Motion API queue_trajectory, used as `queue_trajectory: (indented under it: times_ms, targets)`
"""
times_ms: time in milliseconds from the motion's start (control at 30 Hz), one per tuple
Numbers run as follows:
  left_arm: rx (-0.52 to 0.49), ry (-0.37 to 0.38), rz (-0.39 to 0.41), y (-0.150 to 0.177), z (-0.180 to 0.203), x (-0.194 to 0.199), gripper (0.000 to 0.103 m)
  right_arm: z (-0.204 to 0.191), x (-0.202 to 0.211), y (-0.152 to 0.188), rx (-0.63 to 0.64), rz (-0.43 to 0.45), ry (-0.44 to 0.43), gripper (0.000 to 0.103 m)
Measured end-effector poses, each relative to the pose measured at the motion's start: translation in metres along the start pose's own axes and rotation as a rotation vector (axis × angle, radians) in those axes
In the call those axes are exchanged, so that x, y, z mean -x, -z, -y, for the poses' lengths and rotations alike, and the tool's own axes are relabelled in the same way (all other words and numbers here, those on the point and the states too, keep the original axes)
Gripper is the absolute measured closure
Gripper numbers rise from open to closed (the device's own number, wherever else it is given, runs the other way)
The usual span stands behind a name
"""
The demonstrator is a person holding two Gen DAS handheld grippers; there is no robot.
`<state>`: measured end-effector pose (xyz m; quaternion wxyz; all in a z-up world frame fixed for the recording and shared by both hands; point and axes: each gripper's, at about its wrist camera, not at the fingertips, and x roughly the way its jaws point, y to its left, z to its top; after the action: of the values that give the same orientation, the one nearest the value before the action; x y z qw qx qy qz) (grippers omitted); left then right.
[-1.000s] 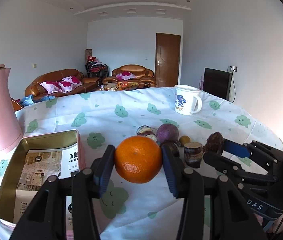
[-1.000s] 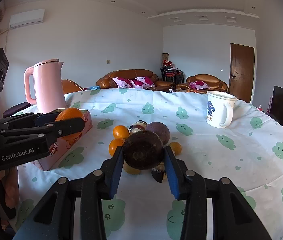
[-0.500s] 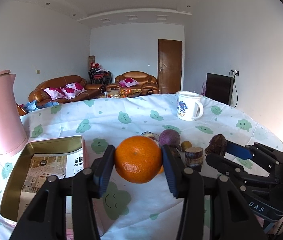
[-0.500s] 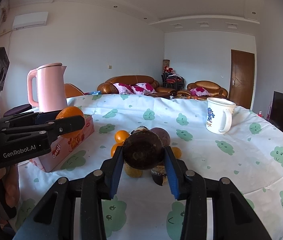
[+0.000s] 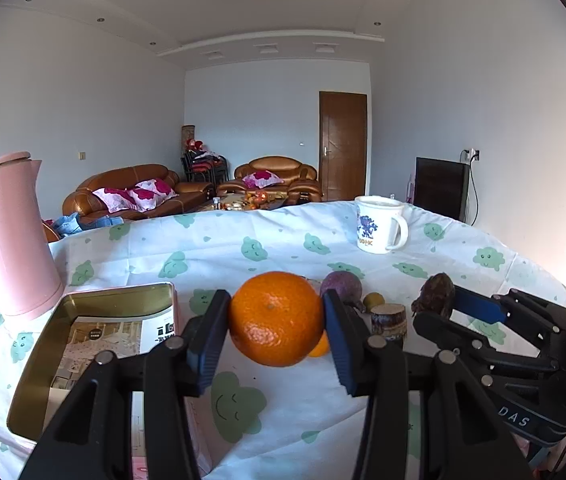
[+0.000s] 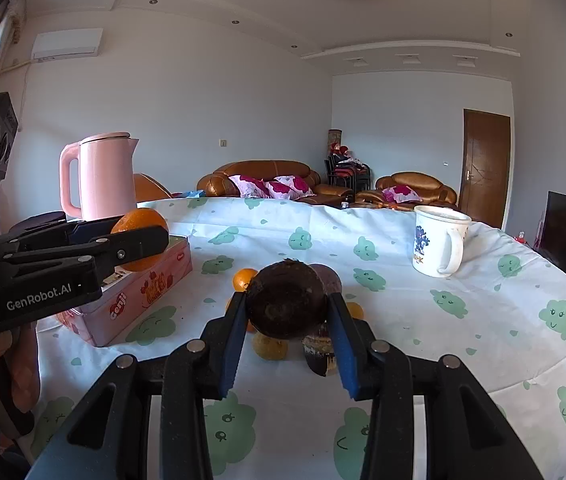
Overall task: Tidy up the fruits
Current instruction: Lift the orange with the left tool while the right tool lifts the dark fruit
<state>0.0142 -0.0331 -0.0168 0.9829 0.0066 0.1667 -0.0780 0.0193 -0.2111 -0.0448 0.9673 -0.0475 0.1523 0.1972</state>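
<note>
left gripper [image 5: 276, 334] stays clamped on the orange [image 5: 276, 318], lifted just right of the open tin [image 5: 95, 344]. right gripper [image 6: 286, 322] stays clamped on a dark brown fruit [image 6: 286, 300], right of the tin, above the loose fruit pile [image 6: 269, 346]. both views now tilt higher, grips unchanged; likely next is carrying both fruits to the tin.
</note>
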Motion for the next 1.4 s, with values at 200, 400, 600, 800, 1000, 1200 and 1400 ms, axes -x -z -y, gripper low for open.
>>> queue_trajectory:
  times_ms: [200,400,600,800,1000,1200,1400]
  targets:
    - [-0.003,-0.009,0.017,0.0,0.0,0.003,0.055,-0.001,0.002,0.0,0.003,0.012,0.001,0.061]
    - [-0.006,-0.018,0.034,-0.001,0.001,0.007,0.055,0.0,0.005,0.0,0.004,0.03,0.002,0.061]
    - [-0.013,-0.03,0.04,-0.001,0.001,0.01,0.055,-0.003,0.007,0.0,0.018,0.043,0.011,0.061]
    - [-0.015,-0.042,0.033,-0.001,-0.001,0.01,0.055,-0.005,0.002,-0.001,0.031,0.02,0.013,0.061]
    - [-0.007,-0.05,0.037,-0.002,-0.006,0.014,0.055,-0.005,0.001,-0.006,0.026,0.013,0.004,0.061]
    - [0.004,-0.071,0.03,-0.004,-0.014,0.017,0.055,-0.008,0.001,-0.016,0.017,0.01,-0.029,0.061]
    - [0.022,-0.092,0.009,-0.004,-0.025,0.017,0.055,-0.014,-0.004,-0.032,0.011,0.004,-0.081,0.061]
